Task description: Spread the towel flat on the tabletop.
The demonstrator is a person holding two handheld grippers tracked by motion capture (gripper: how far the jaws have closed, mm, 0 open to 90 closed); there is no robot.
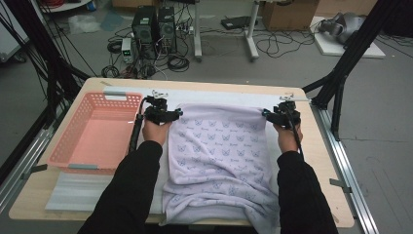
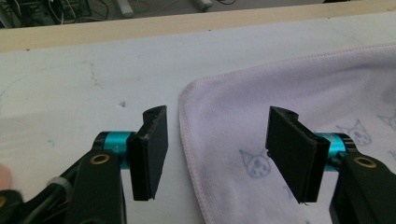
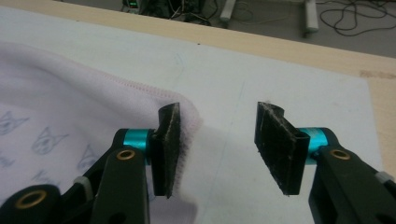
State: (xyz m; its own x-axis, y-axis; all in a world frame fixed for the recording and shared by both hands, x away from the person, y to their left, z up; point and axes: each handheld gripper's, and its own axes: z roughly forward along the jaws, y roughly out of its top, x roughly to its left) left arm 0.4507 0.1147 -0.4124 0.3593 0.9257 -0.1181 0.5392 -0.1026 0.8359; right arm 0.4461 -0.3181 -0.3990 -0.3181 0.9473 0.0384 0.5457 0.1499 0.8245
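A: How far along does the work look, going from the left?

B: The pink basket (image 1: 95, 131) sits at the left of the surface (image 1: 321, 146), and nothing lies in it. Just to its right, the left gripper (image 1: 176, 114) hovers at the far left corner of the lilac blanket (image 1: 219, 151). In the left gripper view its jaws stand wide, one over the bare white mat (image 2: 70, 93), the other over the blanket (image 2: 289, 93), with the hem between them and neither pad pressing on it.

A: So the corner is let go?

B: It appears so. The blanket is spread flat along its far edge, while the near part is rumpled and hangs over the front edge of the surface.

A: And the right side?

B: The right gripper (image 1: 267, 114) is at the far right corner. In the right gripper view its jaws are partly open; the left pad stands right at the blanket (image 3: 70, 93) corner, but nothing is pinched.

A: What is left?

B: Judging by this, the spreading is done at the far edge. Smoothing or folding the near part remains, and the basket is probably where the blanket ends up.
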